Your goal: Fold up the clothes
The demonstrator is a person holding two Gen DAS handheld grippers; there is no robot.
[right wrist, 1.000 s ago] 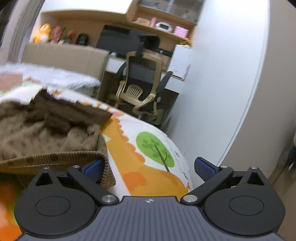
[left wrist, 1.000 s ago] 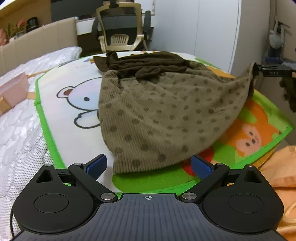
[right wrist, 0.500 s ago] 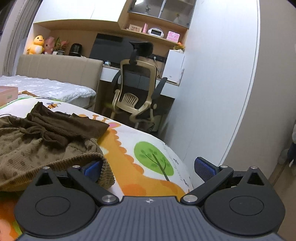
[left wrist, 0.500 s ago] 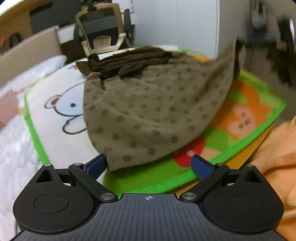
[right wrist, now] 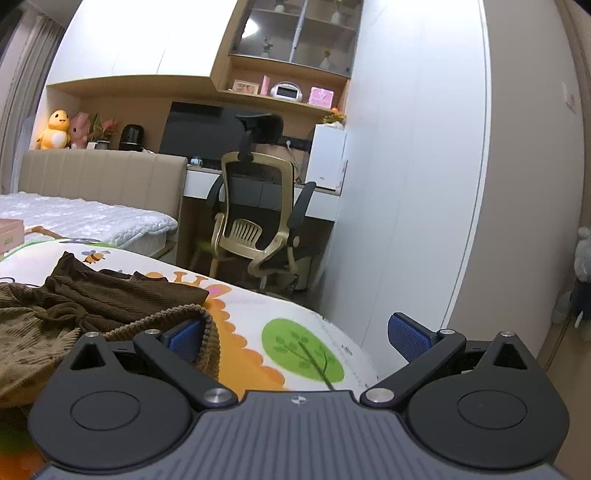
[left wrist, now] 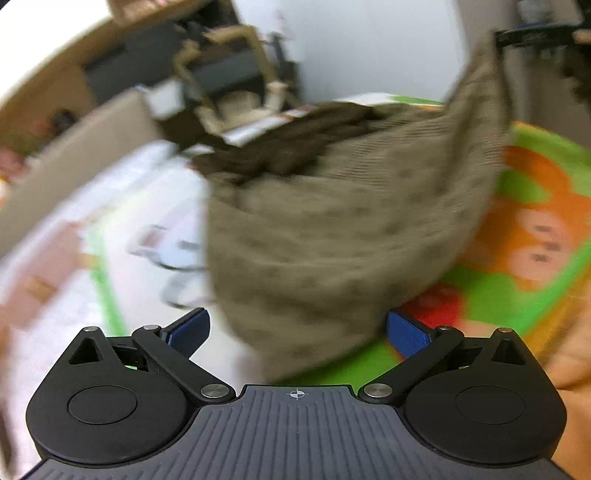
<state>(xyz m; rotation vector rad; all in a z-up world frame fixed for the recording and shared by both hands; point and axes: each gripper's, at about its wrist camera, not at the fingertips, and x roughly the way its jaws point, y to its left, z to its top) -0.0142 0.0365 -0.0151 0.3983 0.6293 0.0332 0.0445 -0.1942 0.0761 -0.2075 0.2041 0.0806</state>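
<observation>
The spotted brown corduroy garment (left wrist: 332,236) lies on the cartoon-printed play mat (left wrist: 532,236), which covers the bed. Its near hem sits between the spread fingers of the left gripper (left wrist: 297,326). Its far right corner rises to the right gripper (left wrist: 532,35), up at the frame's top right. A dark brown ribbed garment (right wrist: 122,295) lies bunched on the spotted one's far side. Behind the bed stands a beige-framed office chair (right wrist: 258,225) before a desk (right wrist: 321,203); a padded beige headboard (right wrist: 99,177) is to its left.
</observation>
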